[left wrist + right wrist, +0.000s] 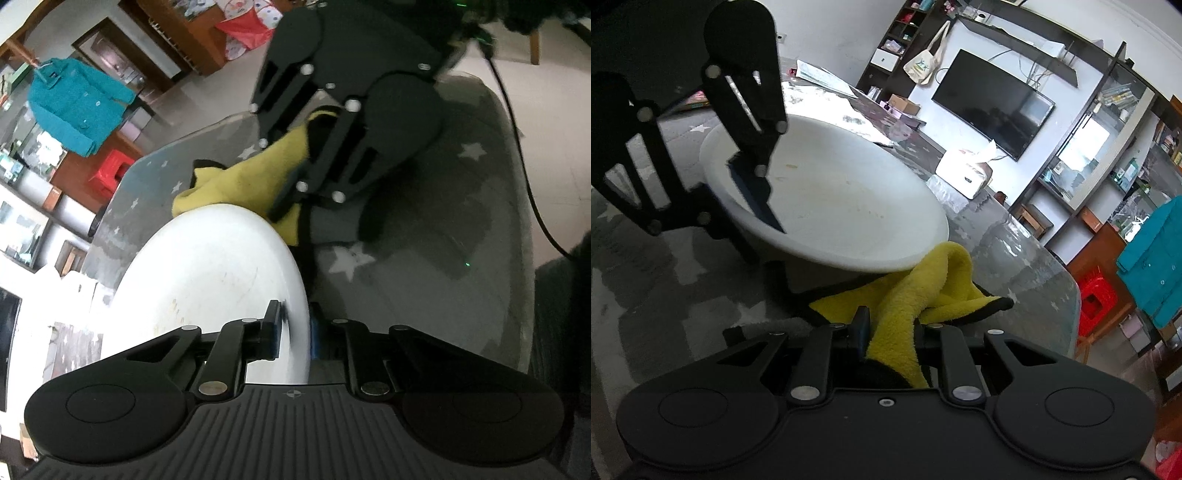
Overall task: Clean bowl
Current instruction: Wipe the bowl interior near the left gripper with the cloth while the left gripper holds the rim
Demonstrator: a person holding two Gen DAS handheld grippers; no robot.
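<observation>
One white bowl (831,192) is seen, shallow and wide, with faint yellowish smears on its inner face. It is tilted, its rim raised on the side where it is clamped, and it stands over the grey star-patterned mat (424,258).

Two grippers are counted. The left gripper (295,325) is closed on the bowl's rim, one finger inside and one outside. The right gripper (894,325) is closed narrowly on one yellow cloth (897,314); the cloth's free end lies just beside the bowl's lower edge, partly under it. Whether cloth and bowl touch cannot be told.

The mat covers a table with a glossy, clear-covered top (1015,251). One white tissue box (964,173) is set on the table beyond the bowl, with papers (820,77) further back.

In the room are noted one wall-mounted television (993,103), one hanging tote bag (923,62), dark shelving (894,40), one red stool (1097,299) and one teal garment (74,107) on a hanger.
</observation>
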